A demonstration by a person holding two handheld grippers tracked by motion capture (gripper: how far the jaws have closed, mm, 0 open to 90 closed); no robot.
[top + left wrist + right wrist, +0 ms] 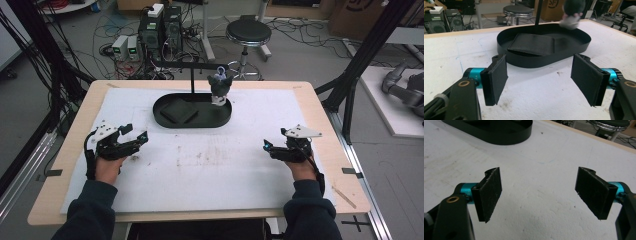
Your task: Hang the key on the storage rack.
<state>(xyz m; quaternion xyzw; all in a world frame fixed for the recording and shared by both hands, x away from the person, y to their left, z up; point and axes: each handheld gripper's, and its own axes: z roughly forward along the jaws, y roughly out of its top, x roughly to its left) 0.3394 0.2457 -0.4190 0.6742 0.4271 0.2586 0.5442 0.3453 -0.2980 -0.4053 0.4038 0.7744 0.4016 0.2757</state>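
High view is showing both hands resting on the white mat, the left gripper (135,134) and the right gripper (270,146) each with jaws spread wide and pinching nothing. Left gripper view is showing the black wallet (532,44) lying flat inside the oval black tray (541,62), ahead of the left fingers (496,77) and apart from them. Judging by that, the left gripper should be advancing low over the tray's rim, keeping its 2 jaws wide until they are straddling the wallet's edge.
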